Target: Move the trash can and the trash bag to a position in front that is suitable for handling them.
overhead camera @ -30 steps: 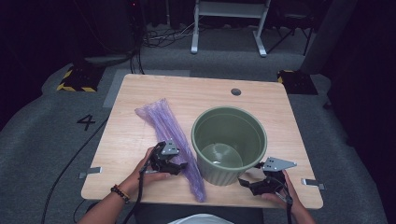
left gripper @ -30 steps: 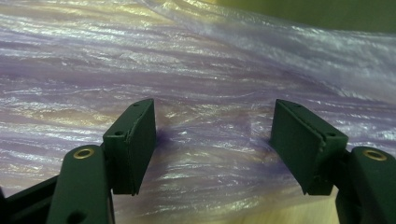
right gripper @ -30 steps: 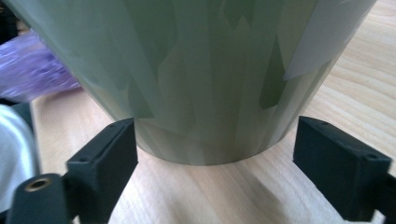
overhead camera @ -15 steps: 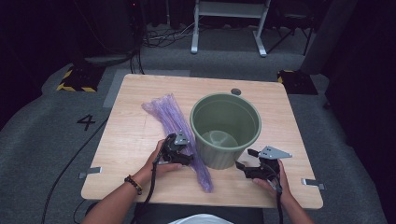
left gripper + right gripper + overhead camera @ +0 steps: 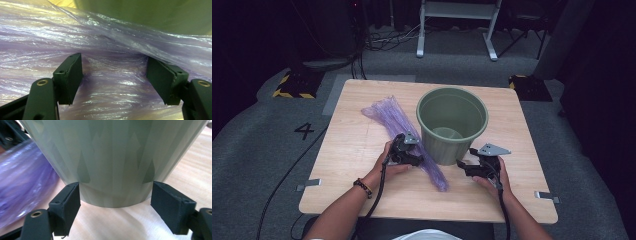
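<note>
A ribbed green bin stands upright in the middle of the wooden table. A crumpled purple plastic bag lies along its left side, running down toward the table's front. My left gripper sits low over the bag, open, with the film spread under and between its pads without being pinched. My right gripper is at the bin's front right foot. Its jaws have just been closing a little but still stand open. The bin's base is just ahead of the gap, and the pads do not press on it.
Beyond the table, grey floor carries a painted number 4, cables and a white metal frame. Bare wood lies to the right of the bin and along the front edge. The person's forearms come in from below.
The bin now stands farther from the person. Both grippers have moved forward and inward after it, and the bag has shifted slightly with them.
</note>
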`<action>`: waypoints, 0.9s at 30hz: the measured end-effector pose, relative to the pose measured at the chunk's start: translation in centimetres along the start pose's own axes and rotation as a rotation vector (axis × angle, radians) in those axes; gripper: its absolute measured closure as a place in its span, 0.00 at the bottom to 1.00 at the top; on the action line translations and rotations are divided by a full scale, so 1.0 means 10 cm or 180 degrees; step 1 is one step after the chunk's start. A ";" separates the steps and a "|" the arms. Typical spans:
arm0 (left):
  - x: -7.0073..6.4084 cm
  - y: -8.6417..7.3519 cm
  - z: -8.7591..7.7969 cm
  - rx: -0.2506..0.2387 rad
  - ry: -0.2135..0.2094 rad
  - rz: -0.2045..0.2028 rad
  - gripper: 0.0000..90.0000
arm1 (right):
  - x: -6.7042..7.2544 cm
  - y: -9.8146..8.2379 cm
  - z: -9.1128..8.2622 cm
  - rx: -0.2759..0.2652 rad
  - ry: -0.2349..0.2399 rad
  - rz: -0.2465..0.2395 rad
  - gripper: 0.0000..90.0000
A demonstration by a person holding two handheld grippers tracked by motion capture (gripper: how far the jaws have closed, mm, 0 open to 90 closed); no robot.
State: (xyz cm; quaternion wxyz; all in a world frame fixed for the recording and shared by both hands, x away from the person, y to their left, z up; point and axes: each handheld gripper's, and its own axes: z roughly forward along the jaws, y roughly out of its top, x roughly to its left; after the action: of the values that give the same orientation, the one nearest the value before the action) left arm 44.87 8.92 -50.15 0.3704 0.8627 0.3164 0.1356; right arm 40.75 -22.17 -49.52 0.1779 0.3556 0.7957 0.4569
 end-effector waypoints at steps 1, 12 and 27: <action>0.00 0.00 0.00 0.0000 0.0003 -0.0007 0.33 | -0.03 0.01 0.05 0.0034 -0.0037 0.0101 0.29; -0.17 -0.10 -0.10 -0.0022 0.0033 -0.0041 0.33 | 0.10 -0.04 -0.22 0.0077 0.0524 -0.0065 0.43; -0.26 -0.11 -0.12 0.0004 0.0012 -0.0087 0.20 | 0.77 -0.12 -0.01 0.0507 0.0768 -0.0586 0.58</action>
State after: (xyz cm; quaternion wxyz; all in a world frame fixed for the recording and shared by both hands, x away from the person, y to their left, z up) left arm 41.86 8.48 -50.11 0.3710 0.8583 0.3290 0.1319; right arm 34.97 -16.99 -50.16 0.0934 0.2367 0.8742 0.4136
